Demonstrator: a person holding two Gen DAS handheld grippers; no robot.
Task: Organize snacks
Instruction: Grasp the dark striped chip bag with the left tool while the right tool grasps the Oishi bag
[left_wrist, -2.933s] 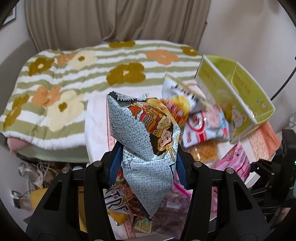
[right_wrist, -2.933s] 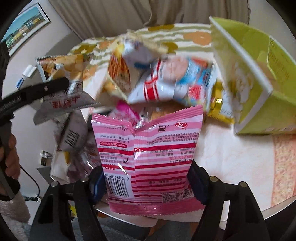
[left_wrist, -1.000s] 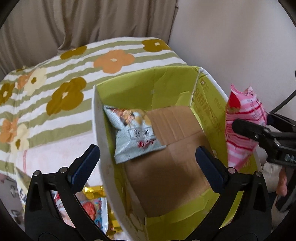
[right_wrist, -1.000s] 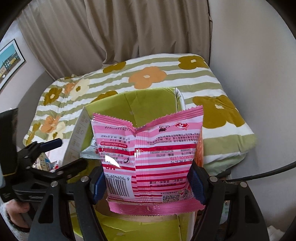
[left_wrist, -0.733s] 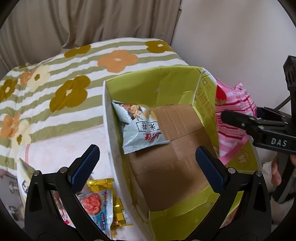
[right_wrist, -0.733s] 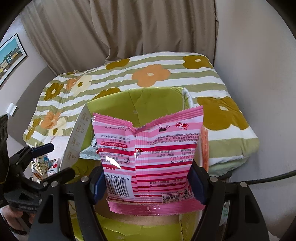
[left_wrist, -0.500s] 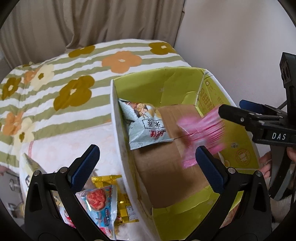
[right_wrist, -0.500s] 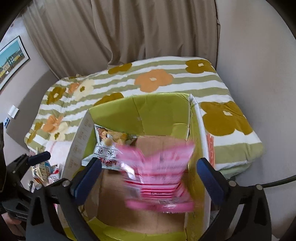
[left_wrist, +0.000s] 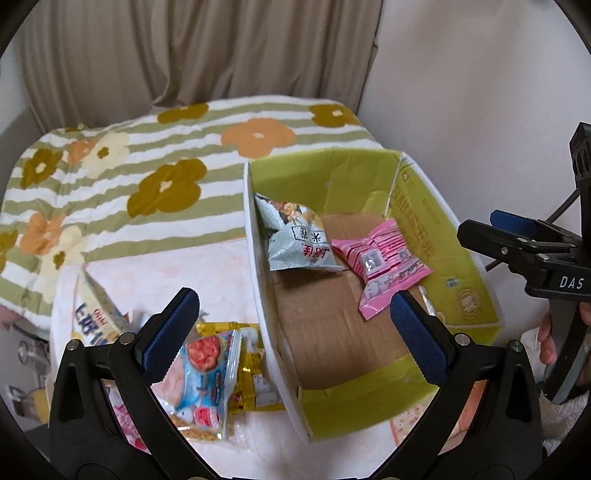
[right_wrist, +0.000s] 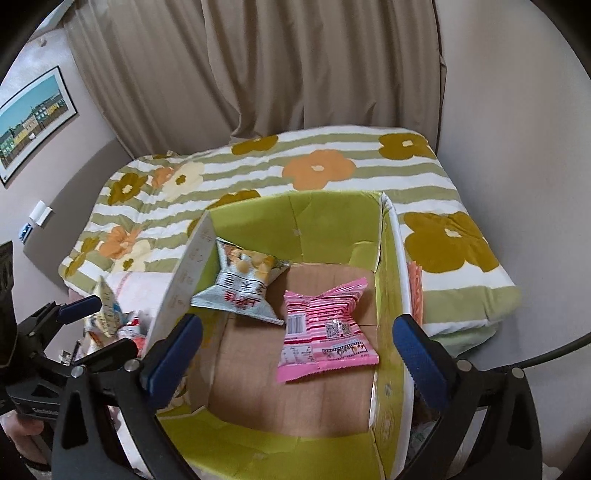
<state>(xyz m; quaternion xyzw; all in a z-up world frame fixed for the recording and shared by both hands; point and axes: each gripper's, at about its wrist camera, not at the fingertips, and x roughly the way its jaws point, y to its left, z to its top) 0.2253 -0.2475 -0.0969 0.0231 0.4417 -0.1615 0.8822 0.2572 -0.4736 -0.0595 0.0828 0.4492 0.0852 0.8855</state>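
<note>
I have just dropped the pink packet (right_wrist: 325, 328) from my right tool (right_wrist: 295, 350), now apart and empty, into the box (right_wrist: 332, 214) beside the grey packet (right_wrist: 240, 291); my left tool (left_wrist: 291, 332), also apart and empty, can fetch another from the worktop (left_wrist: 207, 273).

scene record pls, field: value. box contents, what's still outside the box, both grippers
container: green cardboard box, open top, on the table beside a flowered blanket
in box: grey-blue snack bag by the far left wall; pink striped snack bag to its right, both lying on the brown floor
overlap: in the left wrist view the bags' edges meet; contact unclear
outside box: blue-and-white shrimp snack bag, yellow packet and other packets left of the box
left gripper: open, empty
right gripper: open, empty, above the box
</note>
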